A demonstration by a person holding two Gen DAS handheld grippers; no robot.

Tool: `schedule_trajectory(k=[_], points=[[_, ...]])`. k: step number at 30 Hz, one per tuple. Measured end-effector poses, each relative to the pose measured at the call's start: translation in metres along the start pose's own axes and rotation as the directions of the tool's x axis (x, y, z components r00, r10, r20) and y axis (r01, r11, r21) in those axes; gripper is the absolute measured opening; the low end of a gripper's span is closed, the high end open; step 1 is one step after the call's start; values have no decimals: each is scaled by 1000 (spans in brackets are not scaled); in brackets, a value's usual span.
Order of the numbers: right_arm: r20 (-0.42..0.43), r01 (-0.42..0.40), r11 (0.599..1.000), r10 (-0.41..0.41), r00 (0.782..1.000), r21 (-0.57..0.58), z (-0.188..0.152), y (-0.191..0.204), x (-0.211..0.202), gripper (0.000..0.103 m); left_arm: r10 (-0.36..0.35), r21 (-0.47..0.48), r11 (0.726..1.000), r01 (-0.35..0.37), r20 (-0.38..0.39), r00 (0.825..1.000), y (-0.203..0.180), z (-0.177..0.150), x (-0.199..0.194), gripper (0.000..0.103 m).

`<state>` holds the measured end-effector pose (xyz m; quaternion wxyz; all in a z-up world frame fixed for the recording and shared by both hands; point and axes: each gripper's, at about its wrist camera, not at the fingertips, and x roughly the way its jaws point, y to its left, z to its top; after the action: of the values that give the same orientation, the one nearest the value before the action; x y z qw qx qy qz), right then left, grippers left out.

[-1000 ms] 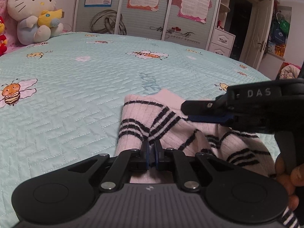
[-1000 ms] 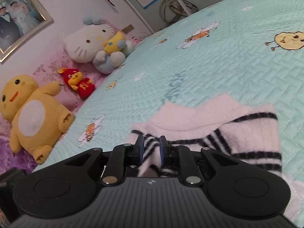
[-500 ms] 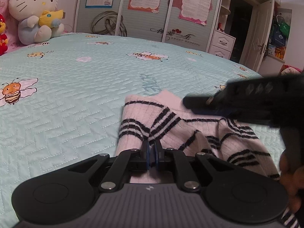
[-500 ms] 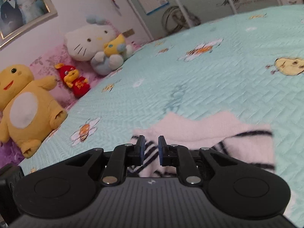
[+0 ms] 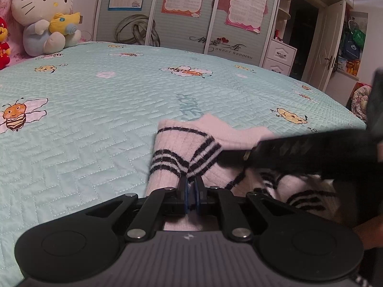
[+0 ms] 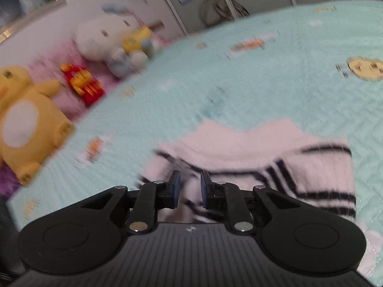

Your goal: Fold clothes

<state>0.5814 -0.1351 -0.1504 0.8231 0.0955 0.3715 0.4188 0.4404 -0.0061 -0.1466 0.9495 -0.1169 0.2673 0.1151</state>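
A pale pink black-striped knitted garment lies on the aqua quilted bed; the left gripper pinches its fold, while the right gripper, blurred, stands slightly apart over it.

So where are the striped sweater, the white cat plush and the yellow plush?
striped sweater [image 5: 172, 153]: left wrist view, on its banded cuff.
white cat plush [image 5: 40, 2]: left wrist view, on its face.
yellow plush [image 6: 21, 122]: right wrist view, on its white belly.
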Motion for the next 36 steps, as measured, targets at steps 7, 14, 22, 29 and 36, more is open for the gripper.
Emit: schedule_trajectory(k=[7, 14, 22, 29, 36], points=[[19, -12, 999, 11, 1000, 44, -1, -10, -2, 15, -4, -6, 1000, 4, 4, 1000, 0, -1, 0, 10], [73, 9, 1000, -9, 997, -4, 2, 1, -24, 20, -15, -22, 1000, 15, 6, 1000, 4, -2, 1, 10], [83, 7, 997, -13, 996, 74, -10, -16, -19, 17, -34, -51, 998, 35, 4, 999, 10, 0, 3, 10], [243, -39, 992, 8, 970, 124, -38, -5, -107, 21, -56, -84, 995, 56, 3, 998, 14, 0, 2, 10], [136, -284, 911, 254, 958, 299, -114, 14, -151, 24, -100, -140, 985, 97, -16, 995, 24, 2, 4, 10]])
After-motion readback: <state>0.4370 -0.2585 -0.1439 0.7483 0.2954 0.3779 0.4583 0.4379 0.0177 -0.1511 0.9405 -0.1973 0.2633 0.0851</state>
